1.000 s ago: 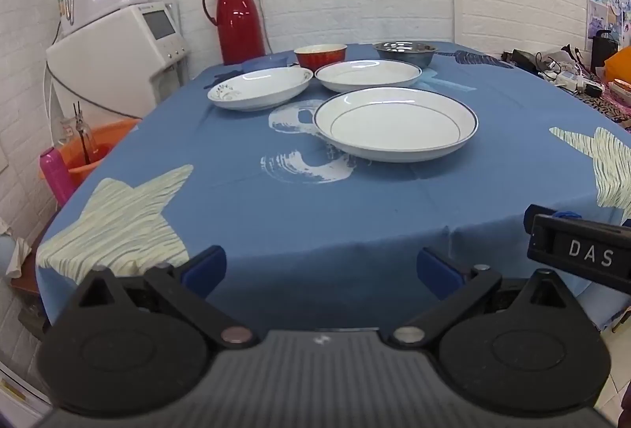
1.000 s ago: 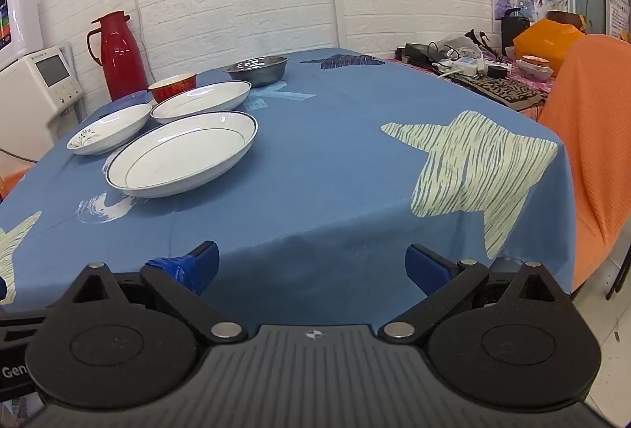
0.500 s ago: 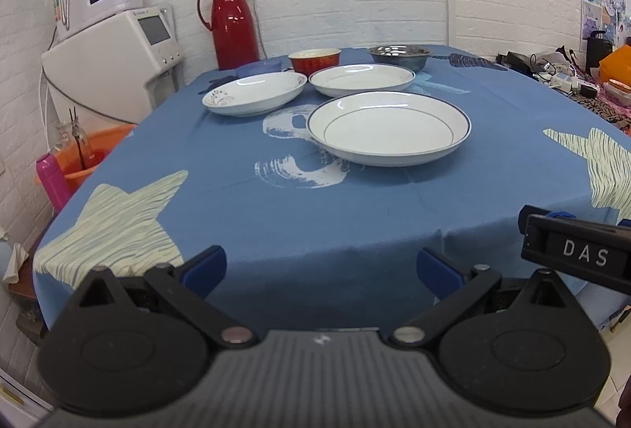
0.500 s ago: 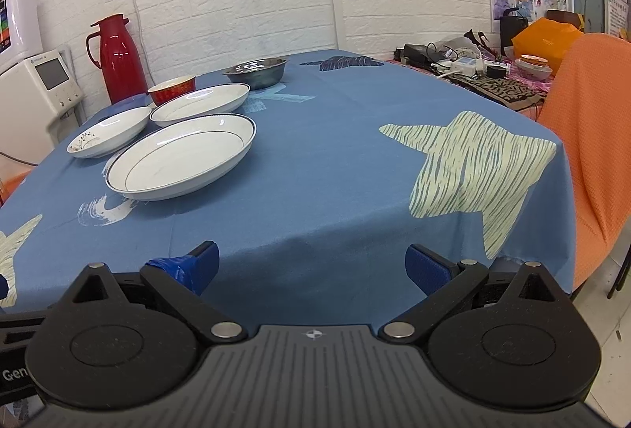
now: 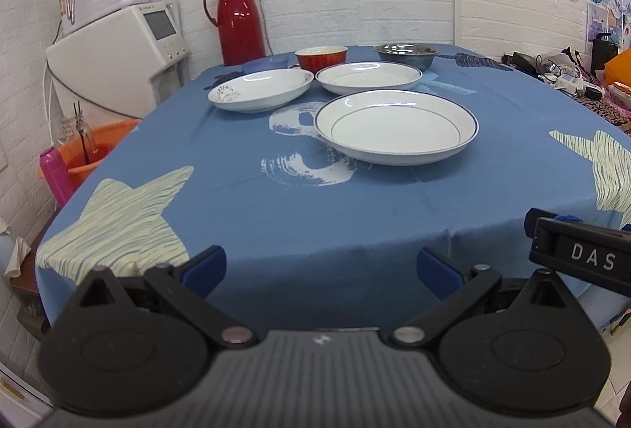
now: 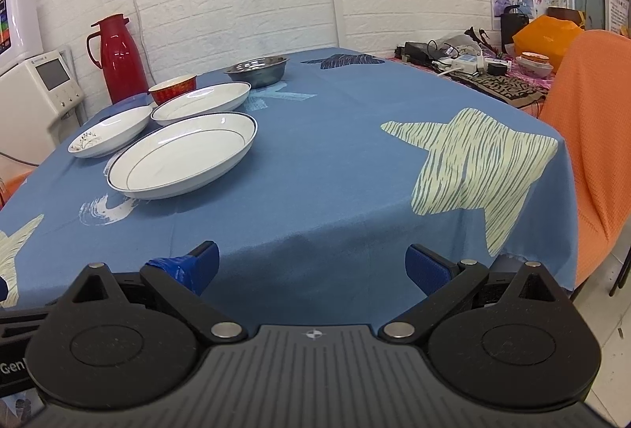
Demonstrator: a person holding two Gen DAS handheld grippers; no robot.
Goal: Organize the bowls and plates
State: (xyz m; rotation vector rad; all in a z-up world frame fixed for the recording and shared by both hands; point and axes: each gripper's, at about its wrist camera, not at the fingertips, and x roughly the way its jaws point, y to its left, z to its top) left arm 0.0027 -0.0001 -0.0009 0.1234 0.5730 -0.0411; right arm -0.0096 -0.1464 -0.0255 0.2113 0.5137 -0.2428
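Ahead of the left tool [image 5: 321, 266], three plates [image 5: 395, 126] lie on the counter [image 5: 315, 207]; two bowls [image 5: 321, 58] sit behind them.

A blue tablecloth [image 5: 299, 207] with pale striped stars carries white blue-rimmed plates [image 5: 395, 127], beside a red bowl [image 5: 321, 58].

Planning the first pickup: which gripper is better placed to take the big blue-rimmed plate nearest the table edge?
Probably the left gripper. In its view the big blue-rimmed plate lies almost straight ahead; from the right gripper the plate sits well off to the left. Both are open, empty and short of the table.
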